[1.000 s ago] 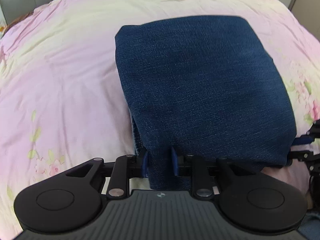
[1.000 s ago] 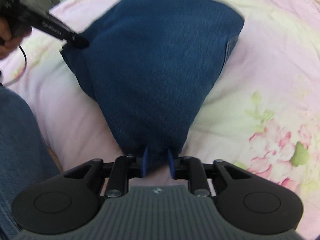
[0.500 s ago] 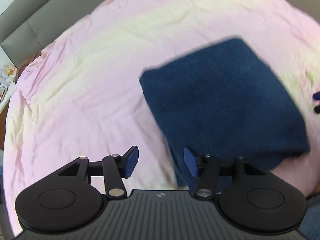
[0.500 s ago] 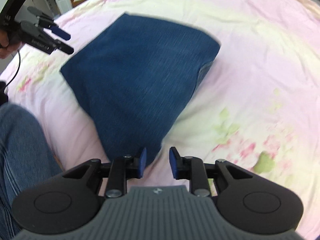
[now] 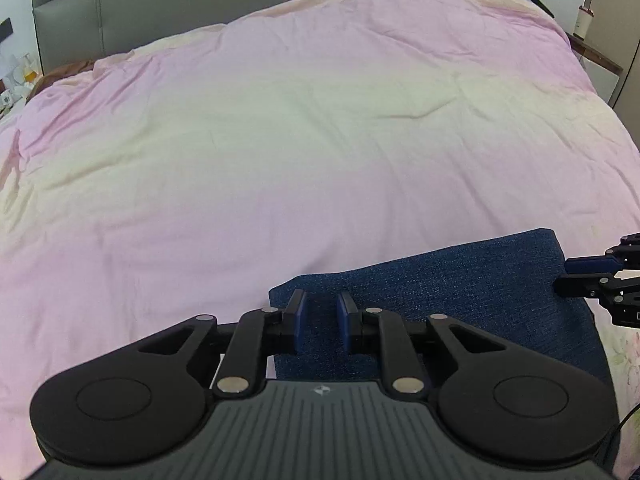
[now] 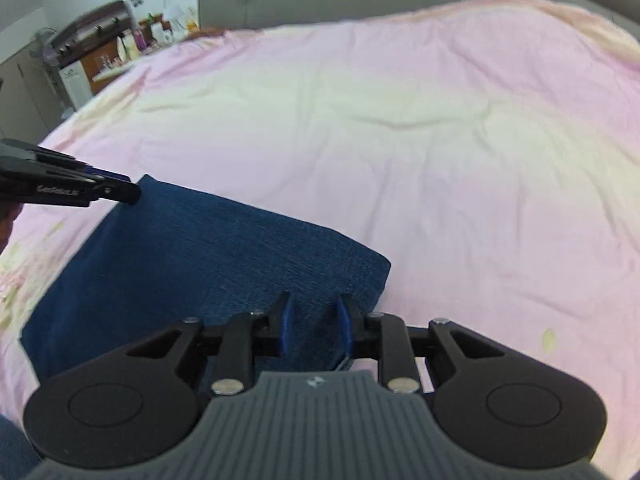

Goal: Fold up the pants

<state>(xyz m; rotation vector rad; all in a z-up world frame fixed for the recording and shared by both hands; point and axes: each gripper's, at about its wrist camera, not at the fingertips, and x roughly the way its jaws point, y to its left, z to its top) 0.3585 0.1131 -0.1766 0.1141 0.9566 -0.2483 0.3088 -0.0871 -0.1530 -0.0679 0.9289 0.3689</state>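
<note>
The dark blue pants (image 5: 460, 292) lie folded into a flat rectangle on the pink bed cover; they also show in the right wrist view (image 6: 192, 264). My left gripper (image 5: 322, 322) hovers over the fold's left part, jaws a little apart with nothing between them. My right gripper (image 6: 314, 326) hovers over the fold's right part, jaws apart and empty. The right gripper's tips show at the right edge of the left view (image 5: 592, 276); the left gripper's tips show at the left edge of the right view (image 6: 92, 192).
The pink and cream duvet (image 5: 300, 140) covers the whole bed. A grey headboard (image 5: 160, 4) stands behind it. A cluttered desk and shelves (image 6: 108, 52) stand far left, a nightstand (image 5: 596, 56) far right.
Both grippers let go of the pants' edge, opened, lifted and tilted up. The folded pants now lie flat on the bed, low in both views.
</note>
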